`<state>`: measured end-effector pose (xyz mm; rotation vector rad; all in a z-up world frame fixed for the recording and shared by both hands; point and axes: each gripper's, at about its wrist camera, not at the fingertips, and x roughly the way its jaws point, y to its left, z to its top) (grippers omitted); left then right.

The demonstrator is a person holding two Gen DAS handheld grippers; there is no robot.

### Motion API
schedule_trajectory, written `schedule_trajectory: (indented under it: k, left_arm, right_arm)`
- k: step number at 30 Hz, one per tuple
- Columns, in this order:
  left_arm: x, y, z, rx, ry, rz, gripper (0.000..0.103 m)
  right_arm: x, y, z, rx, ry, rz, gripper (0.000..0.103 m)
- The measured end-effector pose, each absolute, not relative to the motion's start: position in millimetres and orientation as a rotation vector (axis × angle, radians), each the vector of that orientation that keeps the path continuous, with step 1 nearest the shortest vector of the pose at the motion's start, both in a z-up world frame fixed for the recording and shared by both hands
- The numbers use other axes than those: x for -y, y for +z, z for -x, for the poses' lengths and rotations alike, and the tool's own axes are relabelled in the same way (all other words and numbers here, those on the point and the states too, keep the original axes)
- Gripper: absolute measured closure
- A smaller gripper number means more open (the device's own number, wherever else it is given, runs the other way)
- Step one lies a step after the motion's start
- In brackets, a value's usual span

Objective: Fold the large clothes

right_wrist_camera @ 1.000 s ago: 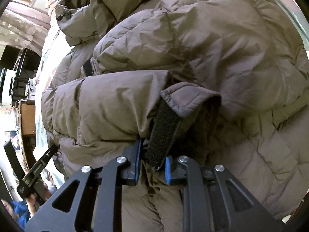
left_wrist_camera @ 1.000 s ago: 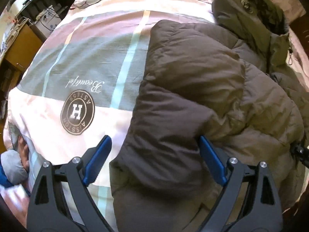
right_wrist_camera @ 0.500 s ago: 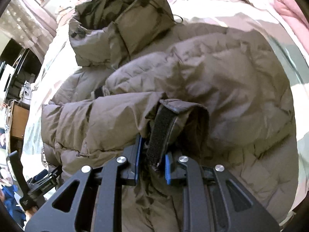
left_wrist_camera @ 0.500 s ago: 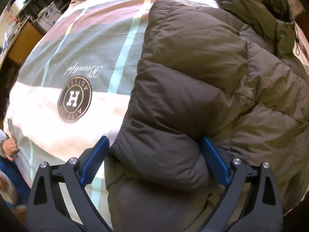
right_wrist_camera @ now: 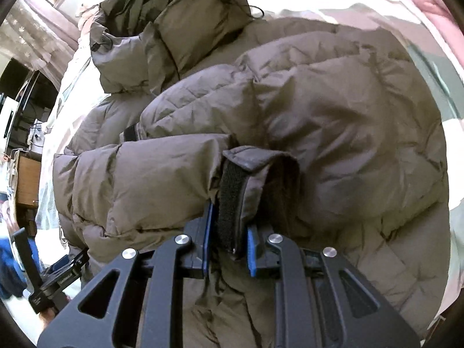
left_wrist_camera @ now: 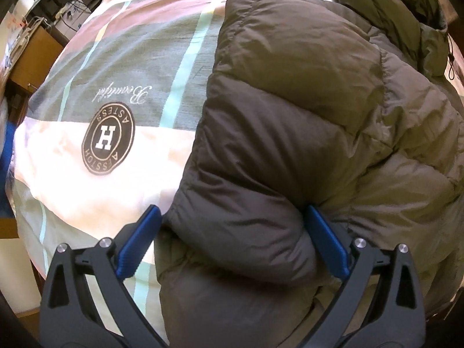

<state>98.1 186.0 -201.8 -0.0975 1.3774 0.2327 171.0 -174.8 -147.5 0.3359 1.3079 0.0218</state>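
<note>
Right wrist view: the right gripper [right_wrist_camera: 227, 243] is pinching the sleeve cuff [right_wrist_camera: 255, 171] of a brown puffer jacket [right_wrist_camera: 333, 121], its blue pads clamped on the black velcro strap [right_wrist_camera: 230, 200]. The sleeve is lying across the jacket's chest; the hood [right_wrist_camera: 162, 20] is resting beyond. The jacket is lying on a plaid bedspread [left_wrist_camera: 130, 66]. In the left wrist view, the left gripper [left_wrist_camera: 232, 240] is sitting spread wide around the bulky side fold, not squeezing. The sleeve-folding step seems underway; next, the cuff likely needs laying flat and releasing.
</note>
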Motion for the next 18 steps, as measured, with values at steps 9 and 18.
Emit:
schedule_trajectory:
  k: [9,18]
  left_arm:
    - [-160,-199,-101,-1.371,0.238,0.035,0.017]
    - [-164,-202,-101,-1.378,0.244,0.027,0.014]
  right_arm:
    - [173,-150,-170,-1.331,0.035,-0.352,0.083]
    - [168,-152,-171,-1.352,0.038,-0.328,0.083]
